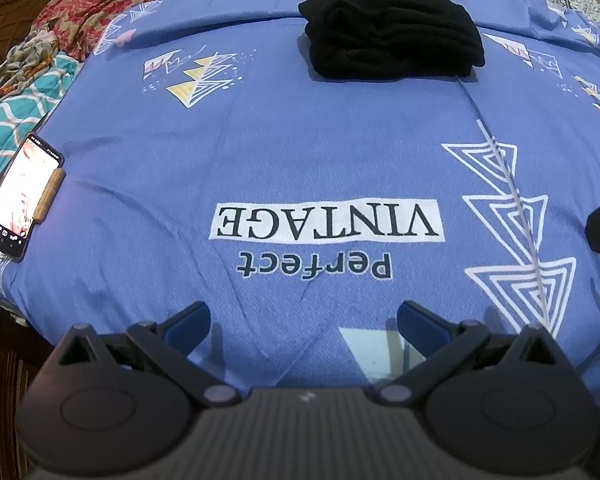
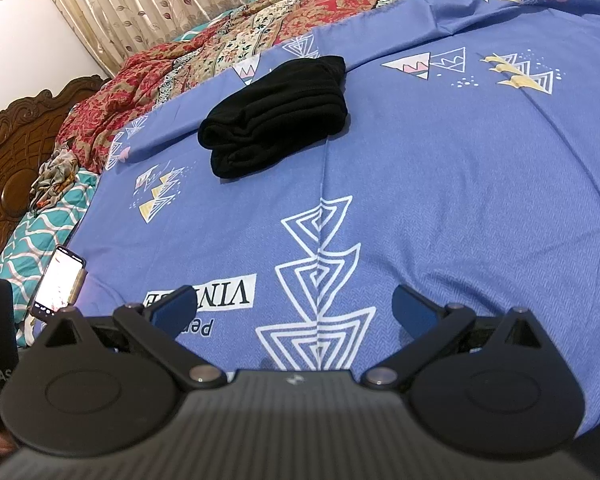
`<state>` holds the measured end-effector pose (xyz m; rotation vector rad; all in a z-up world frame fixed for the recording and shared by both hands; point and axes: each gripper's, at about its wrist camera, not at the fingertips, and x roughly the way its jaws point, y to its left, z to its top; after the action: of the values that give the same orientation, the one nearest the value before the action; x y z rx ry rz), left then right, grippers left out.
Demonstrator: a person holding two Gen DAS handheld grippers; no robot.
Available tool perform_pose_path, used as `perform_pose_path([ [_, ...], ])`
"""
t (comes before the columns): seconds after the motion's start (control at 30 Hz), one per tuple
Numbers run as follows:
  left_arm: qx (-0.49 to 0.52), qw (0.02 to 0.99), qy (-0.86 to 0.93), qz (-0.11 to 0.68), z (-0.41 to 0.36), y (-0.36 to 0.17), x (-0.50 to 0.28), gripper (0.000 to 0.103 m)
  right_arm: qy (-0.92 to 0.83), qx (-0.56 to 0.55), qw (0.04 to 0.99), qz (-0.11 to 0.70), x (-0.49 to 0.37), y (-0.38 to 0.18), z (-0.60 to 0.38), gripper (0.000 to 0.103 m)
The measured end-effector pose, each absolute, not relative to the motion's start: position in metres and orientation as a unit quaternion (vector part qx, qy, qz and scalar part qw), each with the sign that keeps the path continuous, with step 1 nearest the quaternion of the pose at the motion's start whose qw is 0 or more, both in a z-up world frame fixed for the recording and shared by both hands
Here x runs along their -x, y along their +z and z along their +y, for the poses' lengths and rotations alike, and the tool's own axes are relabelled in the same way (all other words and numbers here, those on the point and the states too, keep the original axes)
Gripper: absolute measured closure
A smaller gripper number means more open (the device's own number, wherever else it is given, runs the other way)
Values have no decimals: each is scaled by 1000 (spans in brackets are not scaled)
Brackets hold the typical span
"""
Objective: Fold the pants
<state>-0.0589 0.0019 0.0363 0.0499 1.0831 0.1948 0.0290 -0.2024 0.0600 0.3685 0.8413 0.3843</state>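
Only rightward: curtain (image 2: 112,4), carved headboard (image 2: 16,148).

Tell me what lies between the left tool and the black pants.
Nothing visible. Only bare blue bedsheet lies between the open left tool and the folded black pants. The phone sits off at the sheet's left edge.

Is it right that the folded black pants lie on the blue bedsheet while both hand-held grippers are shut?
Not quite. The folded black pants lie on the blue bedsheet, but both wrist views show each hand-held gripper, left and right, open.
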Motion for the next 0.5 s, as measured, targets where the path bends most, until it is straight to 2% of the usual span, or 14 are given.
perform_pose_path([
  [0.5, -27, 851, 85, 518, 0, 35, 60, 0, 185, -177, 878, 404, -29, 60, -204, 0],
])
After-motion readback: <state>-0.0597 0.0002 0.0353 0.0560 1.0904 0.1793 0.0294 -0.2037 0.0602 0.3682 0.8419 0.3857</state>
